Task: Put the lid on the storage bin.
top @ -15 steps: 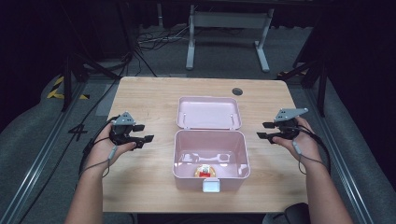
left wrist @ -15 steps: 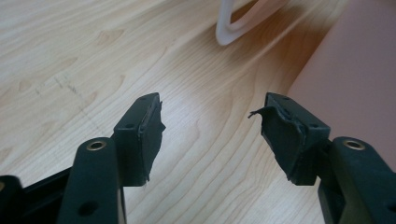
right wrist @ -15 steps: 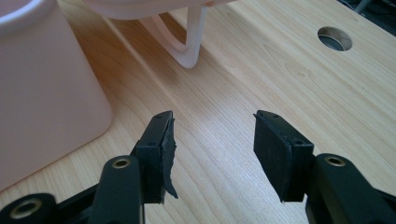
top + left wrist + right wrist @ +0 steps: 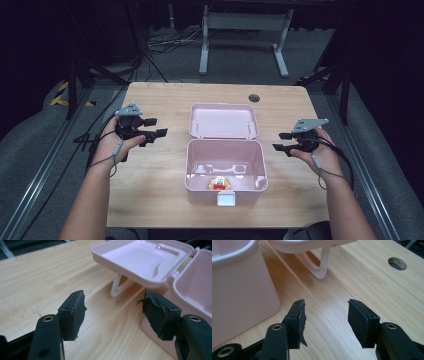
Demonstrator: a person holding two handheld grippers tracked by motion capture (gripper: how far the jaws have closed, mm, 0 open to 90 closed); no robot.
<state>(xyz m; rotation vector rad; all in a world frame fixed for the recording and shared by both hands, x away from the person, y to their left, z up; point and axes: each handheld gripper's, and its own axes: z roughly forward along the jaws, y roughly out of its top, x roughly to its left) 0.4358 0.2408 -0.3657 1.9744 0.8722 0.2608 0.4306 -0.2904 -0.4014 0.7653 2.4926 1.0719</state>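
Pink box (image 4: 225, 167) sat lid-open at mid-table (image 4: 160, 200) — I held my left gripper (image 4: 152, 129) and right gripper (image 4: 282, 142) either side, both spread, empty.

Light wood table (image 4: 165, 100) with a round cable hole (image 4: 254, 97) near the far edge. Grey carpet floor (image 4: 35, 145), dark surroundings. White metal stand legs (image 4: 243, 30) behind the table, loose cables (image 4: 160, 42) on the floor (yellow-black hazard tape (image 4: 62, 95) at left).
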